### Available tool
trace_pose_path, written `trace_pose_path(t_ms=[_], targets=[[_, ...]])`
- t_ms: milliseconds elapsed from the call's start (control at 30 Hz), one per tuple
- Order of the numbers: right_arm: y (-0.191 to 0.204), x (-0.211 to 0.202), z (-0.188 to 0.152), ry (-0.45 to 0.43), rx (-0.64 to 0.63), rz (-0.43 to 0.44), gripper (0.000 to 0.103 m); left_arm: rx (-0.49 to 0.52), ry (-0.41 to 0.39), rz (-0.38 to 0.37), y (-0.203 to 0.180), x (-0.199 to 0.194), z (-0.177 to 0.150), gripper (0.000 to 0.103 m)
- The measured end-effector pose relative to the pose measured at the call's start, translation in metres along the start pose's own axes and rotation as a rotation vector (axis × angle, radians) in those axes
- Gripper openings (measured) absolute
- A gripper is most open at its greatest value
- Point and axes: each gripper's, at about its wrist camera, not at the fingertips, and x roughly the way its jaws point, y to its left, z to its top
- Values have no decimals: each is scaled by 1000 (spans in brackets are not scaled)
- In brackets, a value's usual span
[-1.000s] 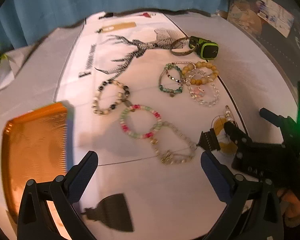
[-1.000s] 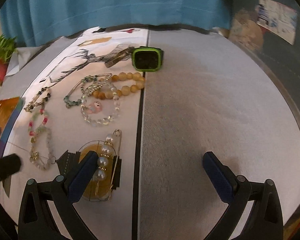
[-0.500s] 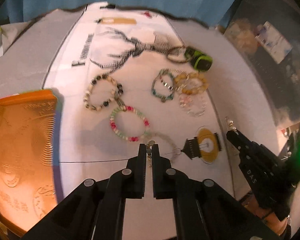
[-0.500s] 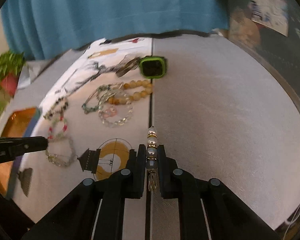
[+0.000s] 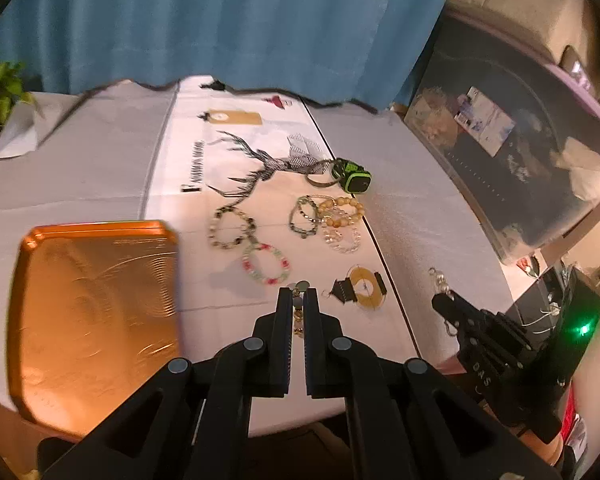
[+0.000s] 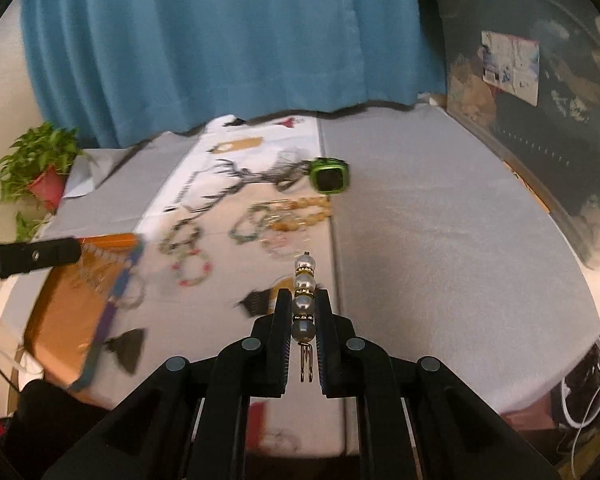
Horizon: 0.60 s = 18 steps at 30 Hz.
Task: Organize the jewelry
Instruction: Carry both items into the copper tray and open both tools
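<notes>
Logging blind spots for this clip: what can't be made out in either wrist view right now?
- Left wrist: the bracelet in the left gripper is mostly hidden by the fingers.
- Right wrist: motion blur smears the orange tray and the loose bracelets.
- Right wrist: the pearl pin clasp is hidden between the right gripper fingers.

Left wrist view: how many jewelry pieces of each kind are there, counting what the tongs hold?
Beaded bracelets: 6 (five on the cloth, one in the left tongs)
Metal bangle: 1
Green watch: 1
Pearl pin: 1, in the right tongs
Total: 9
</notes>
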Motion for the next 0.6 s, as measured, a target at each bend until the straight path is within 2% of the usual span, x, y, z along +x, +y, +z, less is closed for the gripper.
trace_pose_path(t_ms=[267,433,600], targets=[[67,-46,-27,21,-100,84,12,-15,-26,30,38,-59,-46,3],[114,-55,-43,43,-178,142,12,-57,-39,46,67,-85,-73,3],[152,-62,-53,57,-244,172,12,-75,-81,66,88,-111,-86,3]])
